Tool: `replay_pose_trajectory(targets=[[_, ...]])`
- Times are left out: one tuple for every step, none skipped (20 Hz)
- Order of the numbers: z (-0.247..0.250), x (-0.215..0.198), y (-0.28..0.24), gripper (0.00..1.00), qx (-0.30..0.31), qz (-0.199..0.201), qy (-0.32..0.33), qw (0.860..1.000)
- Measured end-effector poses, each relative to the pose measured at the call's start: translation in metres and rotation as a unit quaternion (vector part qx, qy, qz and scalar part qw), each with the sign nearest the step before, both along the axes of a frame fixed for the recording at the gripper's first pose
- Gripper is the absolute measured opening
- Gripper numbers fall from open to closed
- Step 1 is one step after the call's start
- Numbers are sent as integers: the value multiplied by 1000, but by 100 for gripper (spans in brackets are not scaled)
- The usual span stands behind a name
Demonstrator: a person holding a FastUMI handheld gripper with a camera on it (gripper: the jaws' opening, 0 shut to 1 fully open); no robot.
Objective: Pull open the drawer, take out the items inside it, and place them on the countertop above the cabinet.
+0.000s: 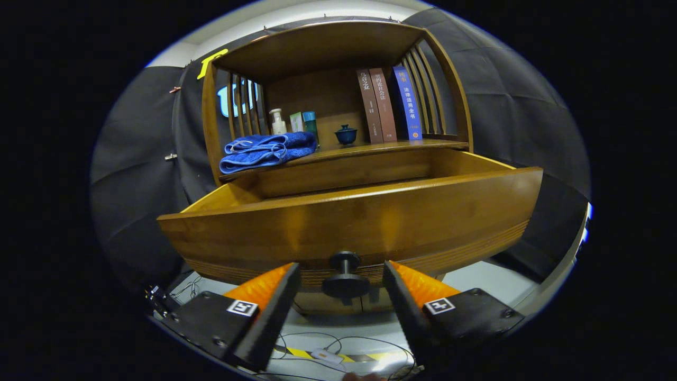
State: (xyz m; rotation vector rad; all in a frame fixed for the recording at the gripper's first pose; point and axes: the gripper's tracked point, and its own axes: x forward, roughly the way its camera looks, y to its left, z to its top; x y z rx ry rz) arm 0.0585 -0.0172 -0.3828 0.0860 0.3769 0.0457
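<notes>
- The cabinet (338,47) stands straight ahead, a wooden piece with slatted sides and an open shelf above the drawer.
- The drawer (349,217) is pulled well out toward the camera; its front panel hides the inside, so I cannot tell whether anything lies in it.
- The surface (370,150) above the drawer carries a folded blue towel (267,151) at one end, three books (389,103) upright at the other, and some bottles (291,123) and a small blue cup (346,135) between them.
- The knob (345,275) on the drawer front sits between the fingers, touching neither.
- The claw (341,283) is apart, one finger on each side of the knob, gripping nothing.
- Judgement: the pulling step looks done. The next move calls for raising the claw over the drawer front to look inside, then reaching in for whatever is there.
</notes>
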Motion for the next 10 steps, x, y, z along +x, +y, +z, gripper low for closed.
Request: replay_pose_trajectory(targets=[[5, -3, 0, 100, -7, 2, 1, 1000], [13, -5, -1, 100, -11, 3, -3, 1000], [24, -7, -1, 100, -13, 3, -12, 1000], [38, -9, -3, 100, -15, 0, -23, 1000], [53, -10, -4, 100, -16, -3, -35, 999], [69, -8, -6, 100, -18, -7, -47, 999], [85, -4, -8, 100, -23, -9, -57, 998], [98, 3, -11, 100, -29, -12, -62, 998], [108, 11, -12, 100, -34, -12, -61, 997], [117, 19, -11, 100, -36, -8, -54, 998]])
